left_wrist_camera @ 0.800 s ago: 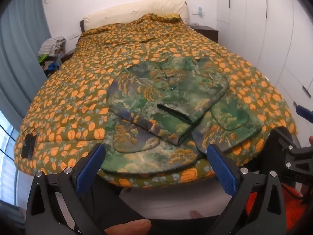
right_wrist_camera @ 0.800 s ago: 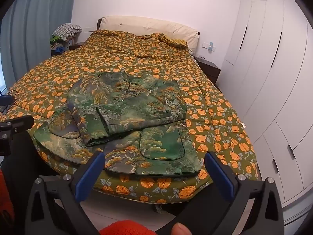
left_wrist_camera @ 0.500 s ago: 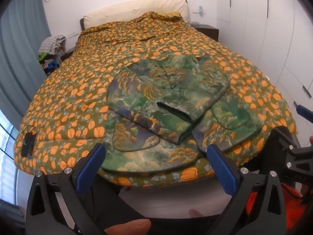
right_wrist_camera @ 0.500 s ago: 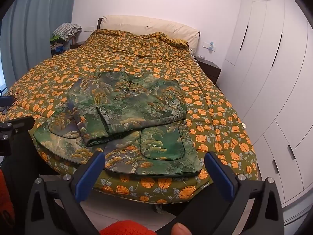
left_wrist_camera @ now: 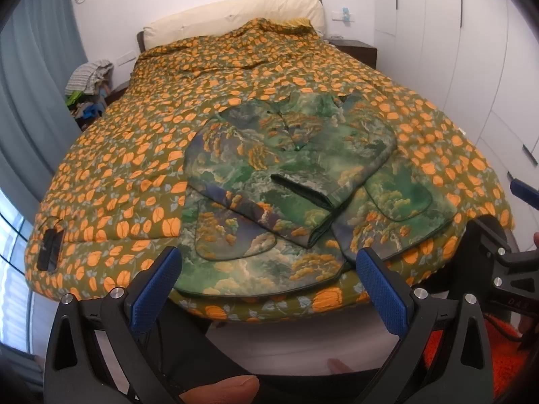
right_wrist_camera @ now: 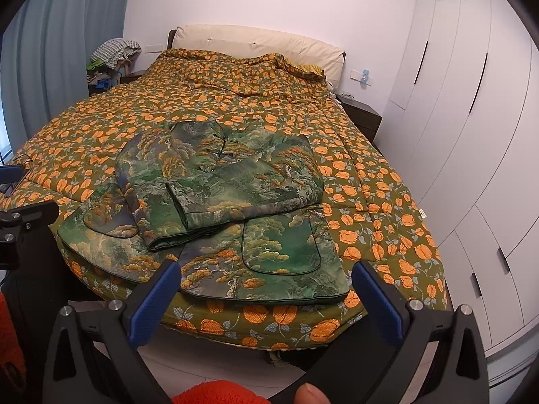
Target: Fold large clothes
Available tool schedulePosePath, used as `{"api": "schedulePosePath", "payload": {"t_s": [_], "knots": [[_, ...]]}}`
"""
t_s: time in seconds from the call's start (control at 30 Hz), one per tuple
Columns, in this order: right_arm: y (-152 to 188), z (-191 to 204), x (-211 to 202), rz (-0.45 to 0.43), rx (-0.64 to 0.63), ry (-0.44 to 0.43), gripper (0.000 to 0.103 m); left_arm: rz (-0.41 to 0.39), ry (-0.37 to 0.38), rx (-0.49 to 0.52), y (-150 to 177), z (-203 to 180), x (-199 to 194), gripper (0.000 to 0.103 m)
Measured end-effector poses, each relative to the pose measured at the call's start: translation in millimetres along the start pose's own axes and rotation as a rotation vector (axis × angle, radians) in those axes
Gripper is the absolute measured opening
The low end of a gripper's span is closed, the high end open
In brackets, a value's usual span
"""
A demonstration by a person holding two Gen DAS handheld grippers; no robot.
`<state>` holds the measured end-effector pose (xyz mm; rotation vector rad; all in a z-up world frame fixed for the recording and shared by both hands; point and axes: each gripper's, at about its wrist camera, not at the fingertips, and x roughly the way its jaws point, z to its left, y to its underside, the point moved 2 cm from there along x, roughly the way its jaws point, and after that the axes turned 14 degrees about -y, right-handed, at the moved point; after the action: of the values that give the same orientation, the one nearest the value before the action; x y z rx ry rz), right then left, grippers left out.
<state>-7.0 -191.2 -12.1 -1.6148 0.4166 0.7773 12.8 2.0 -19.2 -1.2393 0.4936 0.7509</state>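
1. Green landscape-print jacket (left_wrist_camera: 289,175) lies on the bed (left_wrist_camera: 118,181) near the foot edge, collar toward the headboard (right_wrist_camera: 256,45), hem toward the person. In the right wrist view the jacket (right_wrist_camera: 219,198) fills the centre, with the hem running from 7 to 5 o'clock.
2. Both sleeves are folded in across the chest; one cuff opening shows near the middle. The lower body with its two patch pockets lies flat and unfolded below them.
3. Left gripper (left_wrist_camera: 269,286): jaws spread wide, nothing between the blue pads, hanging off the foot of the bed just short of the hem, tilted down toward it.
4. Right gripper (right_wrist_camera: 266,289): same condition, jaws wide apart and empty, above the bed edge below the right-hand pocket (right_wrist_camera: 279,245).
5. Step in hand, by my reading: sleeves are done; the hem-to-collar fold has not begun. Both tools appear staged for it.
6. Next move probably calls for each gripper to drop onto a hem corner, at about 7 and 5 o'clock of the garment, and pinch all layers.
7. Then lift both corners evenly and carry them toward 12 o'clock over the sleeves.
8. Risk: thick quilted cloth may slip from the pads, or the sleeves may be dragged askew.
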Motion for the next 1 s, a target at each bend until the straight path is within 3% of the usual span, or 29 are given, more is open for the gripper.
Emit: {"api": "schedulePosePath", "payload": {"t_s": [1.0], "knots": [[-1.1,-0.3,2.5,-0.001,0.007,-0.006,0.103,0.001,-0.012,0.008,0.7,-0.4,4.3,0.103]]}}
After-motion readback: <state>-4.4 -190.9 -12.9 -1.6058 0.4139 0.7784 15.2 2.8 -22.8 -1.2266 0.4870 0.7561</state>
